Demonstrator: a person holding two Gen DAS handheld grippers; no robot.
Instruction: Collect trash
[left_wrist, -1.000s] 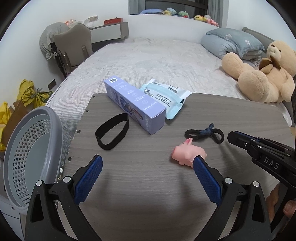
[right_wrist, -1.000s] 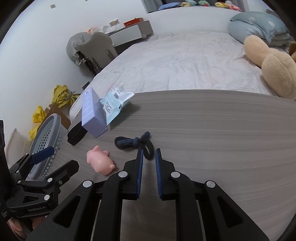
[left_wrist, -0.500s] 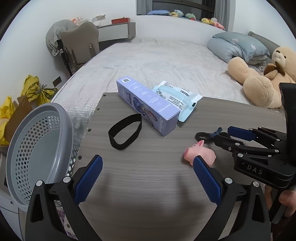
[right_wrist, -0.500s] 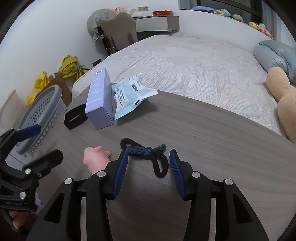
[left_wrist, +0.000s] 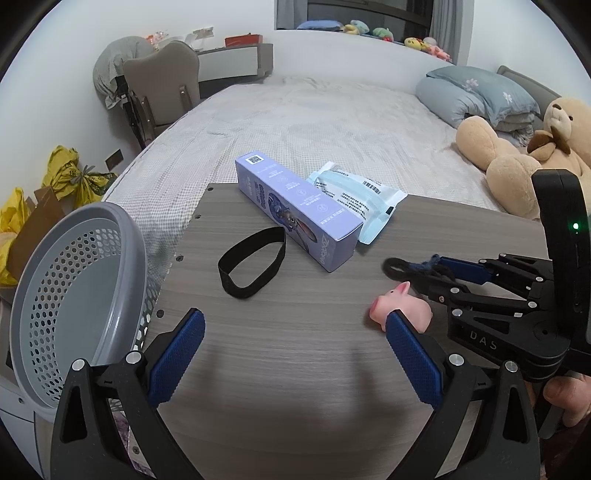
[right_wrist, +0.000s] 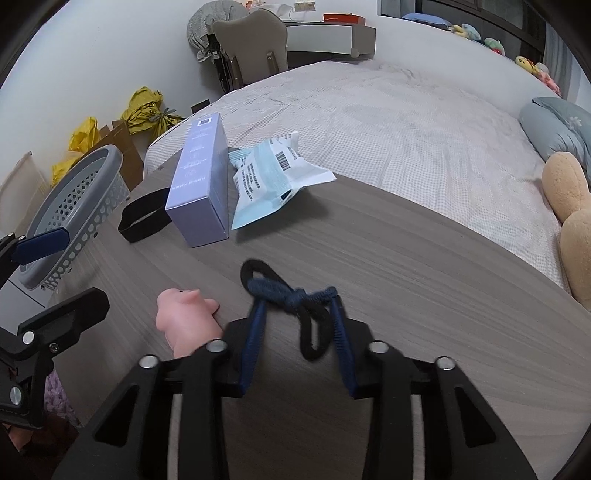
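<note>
A knotted black and navy hair tie (right_wrist: 291, 299) lies on the wooden table (right_wrist: 406, 266). My right gripper (right_wrist: 299, 317) is open, with its fingers on either side of the tie; it shows in the left wrist view (left_wrist: 439, 267) too. A pink toy pig (right_wrist: 184, 321) sits just left of it. A purple box (left_wrist: 295, 212), a blue-white packet (left_wrist: 358, 201) and a black band (left_wrist: 251, 262) lie further back. My left gripper (left_wrist: 295, 332) is open and empty above the table's near part. A grey perforated basket (left_wrist: 74, 288) stands at the table's left edge.
A bed (left_wrist: 314, 122) lies behind the table with a teddy bear (left_wrist: 524, 155) and pillows at right. A chair (left_wrist: 162, 92) and yellow bags (left_wrist: 66, 173) stand at the far left.
My right gripper opened and moved forward, so its fingers now straddle the hair tie. The left gripper drew back slightly and stayed open.
</note>
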